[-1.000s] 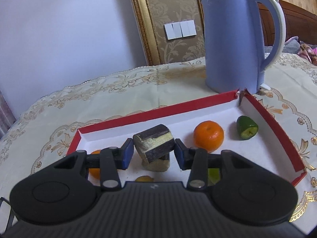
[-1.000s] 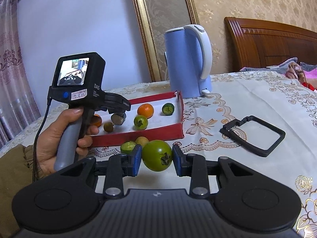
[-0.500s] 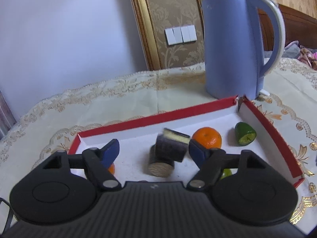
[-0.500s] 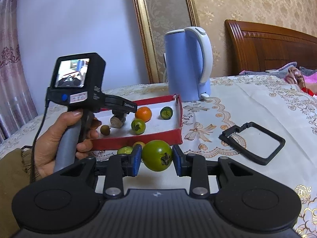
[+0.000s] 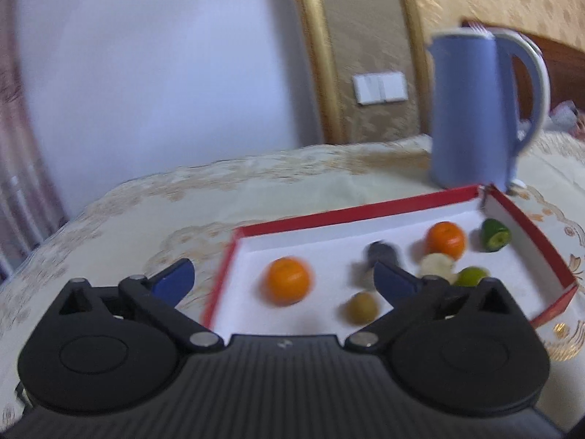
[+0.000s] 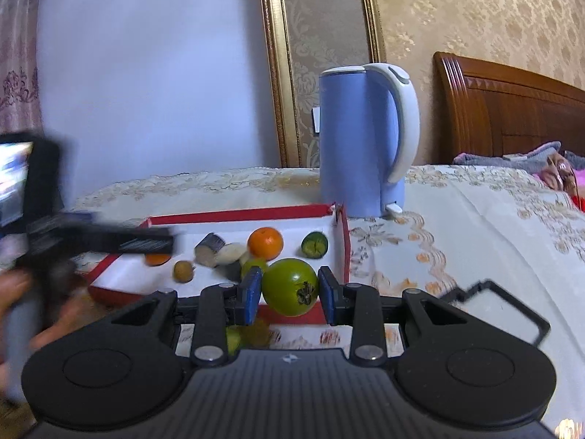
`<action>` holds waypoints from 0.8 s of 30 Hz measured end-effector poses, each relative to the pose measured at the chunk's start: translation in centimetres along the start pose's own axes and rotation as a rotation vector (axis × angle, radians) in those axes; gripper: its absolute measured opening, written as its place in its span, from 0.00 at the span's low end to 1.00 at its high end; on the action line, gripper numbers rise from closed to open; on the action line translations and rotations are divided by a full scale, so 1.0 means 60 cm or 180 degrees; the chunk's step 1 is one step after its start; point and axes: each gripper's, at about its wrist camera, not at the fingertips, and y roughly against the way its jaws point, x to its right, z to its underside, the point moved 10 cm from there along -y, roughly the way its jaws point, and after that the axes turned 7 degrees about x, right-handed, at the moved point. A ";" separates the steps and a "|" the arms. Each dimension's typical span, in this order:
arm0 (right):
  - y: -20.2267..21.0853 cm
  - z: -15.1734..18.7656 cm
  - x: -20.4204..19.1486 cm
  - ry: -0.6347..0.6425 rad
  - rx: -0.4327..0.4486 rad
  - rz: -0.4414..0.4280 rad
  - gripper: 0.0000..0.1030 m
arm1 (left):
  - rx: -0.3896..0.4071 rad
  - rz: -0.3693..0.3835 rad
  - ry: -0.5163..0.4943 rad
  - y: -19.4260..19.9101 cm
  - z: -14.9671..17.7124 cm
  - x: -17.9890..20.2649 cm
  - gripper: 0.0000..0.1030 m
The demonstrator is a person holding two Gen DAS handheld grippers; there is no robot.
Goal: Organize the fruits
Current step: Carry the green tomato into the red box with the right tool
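Green tomato (image 6: 289, 286) sits clamped in our right gripper (image 6: 289, 294), near the red tray (image 6: 340, 234) (kettle (image 6: 360, 139) beyond). Our left gripper (image 5: 283, 280) gapes wide, holding nothing.

left gripper (image 5: 283, 281): matte black ribbed housing, two round domed covers, silver pivot screws, blue finger pads (image 5: 175, 280).
right gripper (image 6: 289, 294): same black build, small white logo on the ribs, blue pads (image 6: 251, 292).
hand (image 6: 22, 303): bare skin, blurred, around a grey grip.
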 end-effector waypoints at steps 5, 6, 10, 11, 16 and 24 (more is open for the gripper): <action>-0.062 -0.008 0.016 0.0041 -0.0105 0.0127 0.32 | 0.0072 -0.0093 0.0311 0.022 0.031 -0.069 1.00; -0.072 -0.008 0.019 0.0025 -0.0126 0.0156 0.32 | 0.0060 -0.0084 0.0370 0.017 0.036 -0.076 1.00; -0.106 -0.008 0.024 -0.0105 -0.0181 0.0193 0.32 | -0.0036 -0.0052 0.0474 0.002 0.047 -0.091 1.00; -0.113 -0.006 0.023 -0.0121 -0.0192 0.0198 0.32 | 0.0009 -0.0037 0.0483 0.008 0.044 -0.093 1.00; -0.147 0.014 0.019 -0.0134 -0.0302 0.0268 0.32 | 0.0342 -0.0197 0.0195 0.037 0.032 -0.082 1.00; -0.162 0.022 0.018 -0.0108 -0.0316 0.0339 0.32 | 0.0113 -0.0147 0.0295 0.017 0.045 -0.087 1.00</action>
